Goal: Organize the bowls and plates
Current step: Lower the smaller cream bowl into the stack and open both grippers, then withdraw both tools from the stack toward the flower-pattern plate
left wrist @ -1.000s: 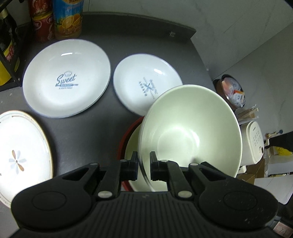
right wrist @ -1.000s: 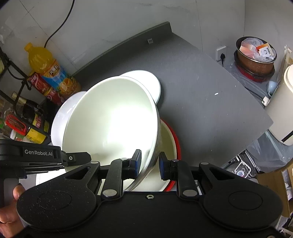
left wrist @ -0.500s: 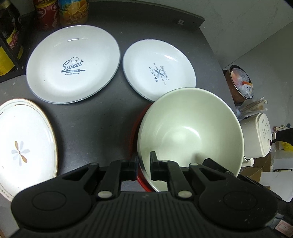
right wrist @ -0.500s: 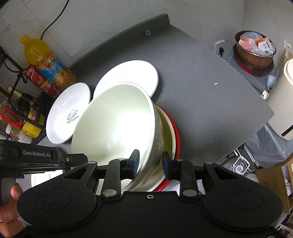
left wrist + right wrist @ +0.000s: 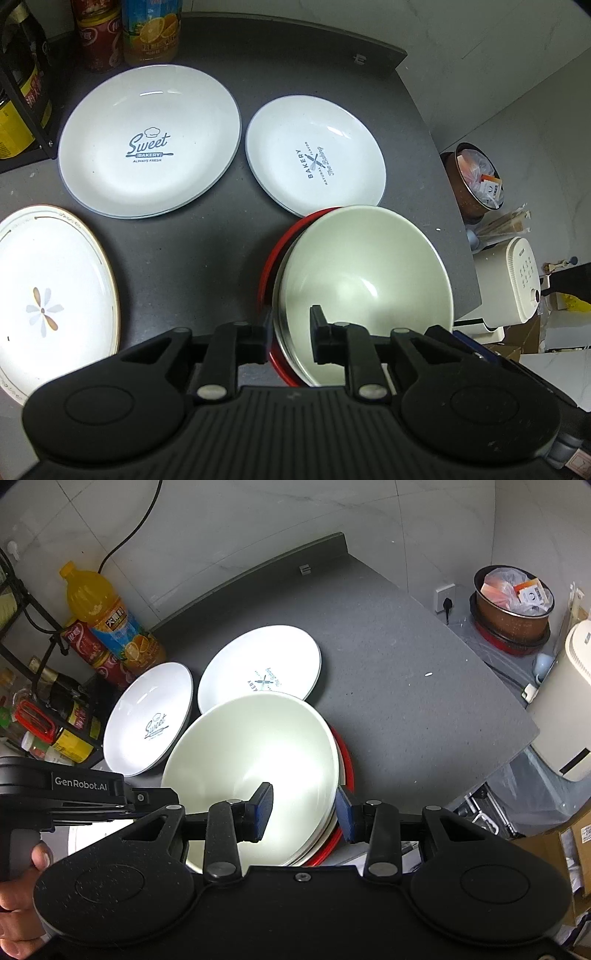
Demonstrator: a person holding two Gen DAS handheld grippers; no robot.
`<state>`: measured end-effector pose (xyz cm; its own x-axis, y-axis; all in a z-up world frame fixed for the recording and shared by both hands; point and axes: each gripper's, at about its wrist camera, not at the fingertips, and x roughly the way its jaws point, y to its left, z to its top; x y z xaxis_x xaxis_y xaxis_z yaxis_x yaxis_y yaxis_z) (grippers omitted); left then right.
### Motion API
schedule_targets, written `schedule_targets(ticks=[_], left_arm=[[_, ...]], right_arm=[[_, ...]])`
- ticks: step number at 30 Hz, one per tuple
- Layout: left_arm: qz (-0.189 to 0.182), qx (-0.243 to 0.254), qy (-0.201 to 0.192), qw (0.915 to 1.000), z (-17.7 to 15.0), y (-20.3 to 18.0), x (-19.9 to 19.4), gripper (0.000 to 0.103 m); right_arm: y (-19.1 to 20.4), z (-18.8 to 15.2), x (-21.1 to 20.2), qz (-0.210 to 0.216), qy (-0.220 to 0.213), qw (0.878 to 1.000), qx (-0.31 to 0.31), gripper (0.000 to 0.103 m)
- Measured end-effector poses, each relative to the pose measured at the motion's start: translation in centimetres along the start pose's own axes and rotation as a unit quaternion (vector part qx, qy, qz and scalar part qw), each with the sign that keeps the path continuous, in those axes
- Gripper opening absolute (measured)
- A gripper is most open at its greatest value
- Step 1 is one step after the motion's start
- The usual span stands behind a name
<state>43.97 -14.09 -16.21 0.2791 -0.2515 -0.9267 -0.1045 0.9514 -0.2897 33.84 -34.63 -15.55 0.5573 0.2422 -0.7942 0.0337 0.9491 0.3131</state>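
Cream bowl (image 5: 364, 273) nested upright in red-rimmed bowl (image 5: 266, 273), bakery plate (image 5: 316, 158) just behind; left gripper (image 5: 289, 332), right gripper (image 5: 304, 812) both open, straddling rim, holding nothing.

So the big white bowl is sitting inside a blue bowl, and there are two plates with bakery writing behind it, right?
Almost. The bowl underneath is red, not blue: the left wrist view shows the red rim curving around the big white bowl that sits inside it. The rest holds: the Sweet Bakery plate and the smaller bakery plate lie behind it.
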Motion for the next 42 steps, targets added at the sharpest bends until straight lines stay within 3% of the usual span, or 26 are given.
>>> schedule_targets(ticks=[4,8,11,17,25,29,37,42], left_arm=[[0.009,0.012,-0.017,0.9997,-0.3,0.0,-1.0,0.024],[0.013,0.009,-0.039,0.9991,-0.7,0.9,-2.5,0.040],[0.018,0.007,-0.053,0.9984,-1.1,1.7,-3.7,0.052],[0.035,-0.002,-0.082,0.9960,-2.2,3.8,-6.3,0.066],[0.060,-0.012,-0.105,0.9926,-4.2,6.7,-8.8,0.070],[0.065,-0.008,-0.112,0.9915,-5.2,8.0,-9.9,0.078],[0.085,-0.026,-0.109,0.9901,-7.6,11.7,-11.5,0.087],[0.096,-0.048,-0.110,0.9881,-8.9,14.3,-12.5,0.088]], right_arm=[[0.1,-0.2,-0.7,0.005,-0.003,1.000,0.003,0.039],[0.4,-0.5,-1.3,0.013,-0.004,1.000,0.003,0.040],[1.0,-0.8,-1.7,0.019,-0.009,1.000,0.004,0.052],[3.1,-1.3,-2.3,0.037,-0.014,0.999,-0.023,0.064],[6.9,-2.3,-2.6,0.056,-0.019,0.996,-0.065,0.083],[8.8,-3.0,-2.5,0.062,-0.020,0.995,-0.080,0.092],[12.9,-4.9,-2.0,0.075,-0.012,0.991,-0.114,0.103],[15.5,-5.6,-1.7,0.082,-0.005,0.986,-0.145,0.103]])
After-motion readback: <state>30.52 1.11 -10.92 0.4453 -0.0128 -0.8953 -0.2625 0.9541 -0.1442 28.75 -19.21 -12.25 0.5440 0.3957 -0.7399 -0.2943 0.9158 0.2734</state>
